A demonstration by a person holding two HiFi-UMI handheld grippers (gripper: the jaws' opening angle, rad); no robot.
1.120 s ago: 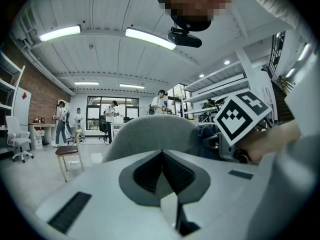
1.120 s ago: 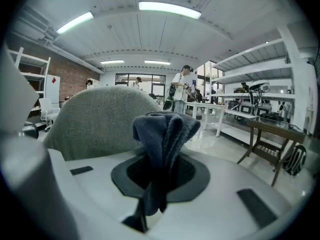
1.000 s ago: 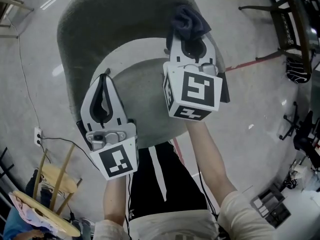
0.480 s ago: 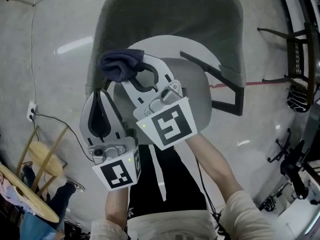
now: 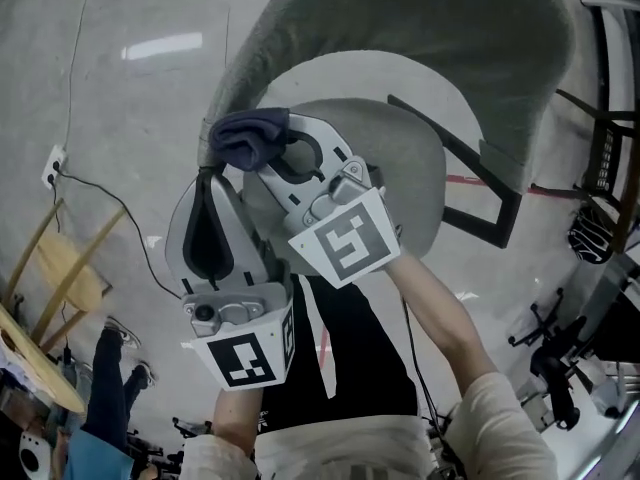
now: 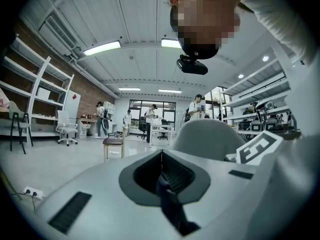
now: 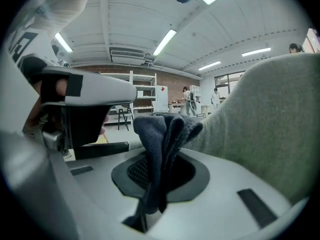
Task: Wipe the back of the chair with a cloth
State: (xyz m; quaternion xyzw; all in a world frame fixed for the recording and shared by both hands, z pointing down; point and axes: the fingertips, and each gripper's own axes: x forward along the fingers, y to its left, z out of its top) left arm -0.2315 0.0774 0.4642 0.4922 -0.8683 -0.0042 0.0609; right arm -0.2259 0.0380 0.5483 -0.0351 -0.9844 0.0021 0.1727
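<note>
The grey fabric chair back [image 5: 420, 28] curves across the top of the head view, above the round grey seat [image 5: 405, 168]. My right gripper [image 5: 262, 148] is shut on a dark navy cloth [image 5: 245, 136], bunched at its tips against the left end of the chair back. In the right gripper view the cloth [image 7: 162, 134] stands up between the jaws, with the chair back [image 7: 272, 114] close on the right. Just left of and below the right one, my left gripper [image 5: 207, 176] is shut with nothing in it. From the left gripper view [image 6: 161, 156], the chair back [image 6: 210, 136] lies ahead.
A black armrest bar [image 5: 470, 183] sticks out on the chair's right. Further right stands a black chair [image 5: 605, 168]. A wooden stool [image 5: 60, 278], a floor socket with its cable [image 5: 52, 166] and a person [image 5: 100, 408] are at the left. Shelves and people fill the room's far end.
My right gripper has carried the cloth from the top of the chair back down to its left end, close to the left gripper. The head view has swung, so the chair sits further right.
</note>
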